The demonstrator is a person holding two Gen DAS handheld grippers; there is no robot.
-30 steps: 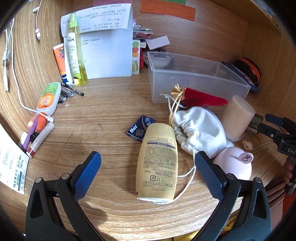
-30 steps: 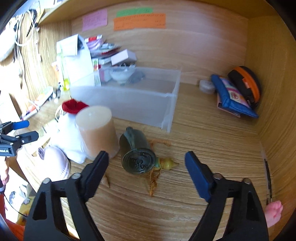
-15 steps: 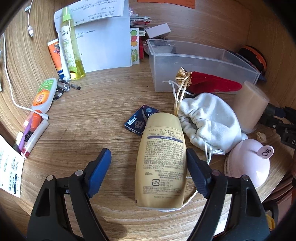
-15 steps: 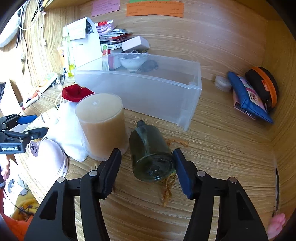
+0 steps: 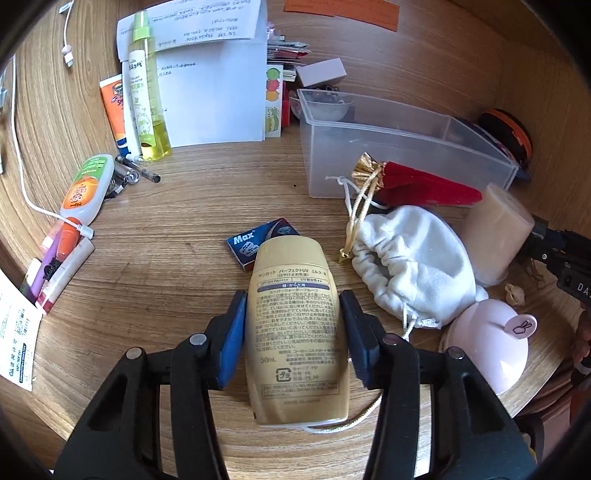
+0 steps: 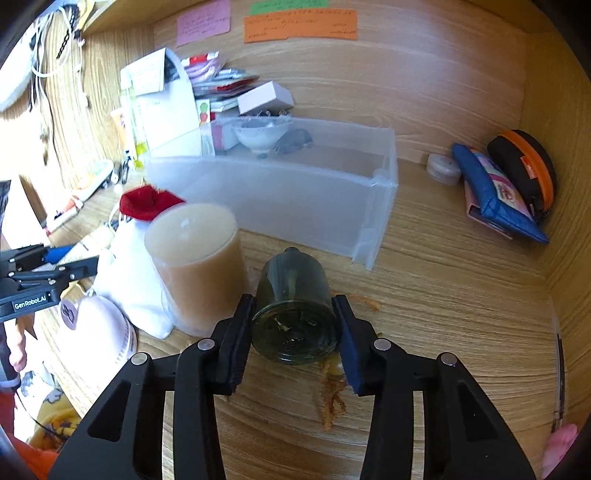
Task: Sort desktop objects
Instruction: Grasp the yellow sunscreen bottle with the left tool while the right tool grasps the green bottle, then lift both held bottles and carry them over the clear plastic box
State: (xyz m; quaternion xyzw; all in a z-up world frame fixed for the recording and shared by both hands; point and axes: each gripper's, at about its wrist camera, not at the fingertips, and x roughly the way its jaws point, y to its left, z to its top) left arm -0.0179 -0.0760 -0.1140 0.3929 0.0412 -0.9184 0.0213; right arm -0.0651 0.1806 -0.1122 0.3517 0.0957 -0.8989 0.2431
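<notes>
**Desk inventory: two claws closing, one on a sunscreen bottle, one on a glass jar**

1. Left gripper: jaws closing around one yellow sunscreen bottle, which lies flat near the front edge of the desk. The blue pads sit right at its sides; a firm pinch cannot be confirmed. The back label is dense Japanese print with "UV" and "50mL" legible.
2. Right gripper: jaws closing around one dark green glass jar, which lies on its side with its base toward the camera, in front of the bin. The pads appear to touch its sides.
3. One small blue box marked "Max", touching the top end of the sunscreen bottle.
4. One white drawstring pouch, just right of the sunscreen bottle; one red pouch with a gold top behind it.
5. One tan cylinder, upright, just beside the jar.
6. One pink dome with a rabbit tag, at the front edge.
7. One clear plastic bin toward the back of the desk, with a small white bowl at its far end.
8. One tall spray bottle of yellow liquid, upright near the back left; its label is unreadable.
9. Sticky notes on the back wall: one pink, one green, one orange; the writing is illegible.
10. "GenRobot.AI" is printed on the left gripper's body in the right wrist view.
</notes>
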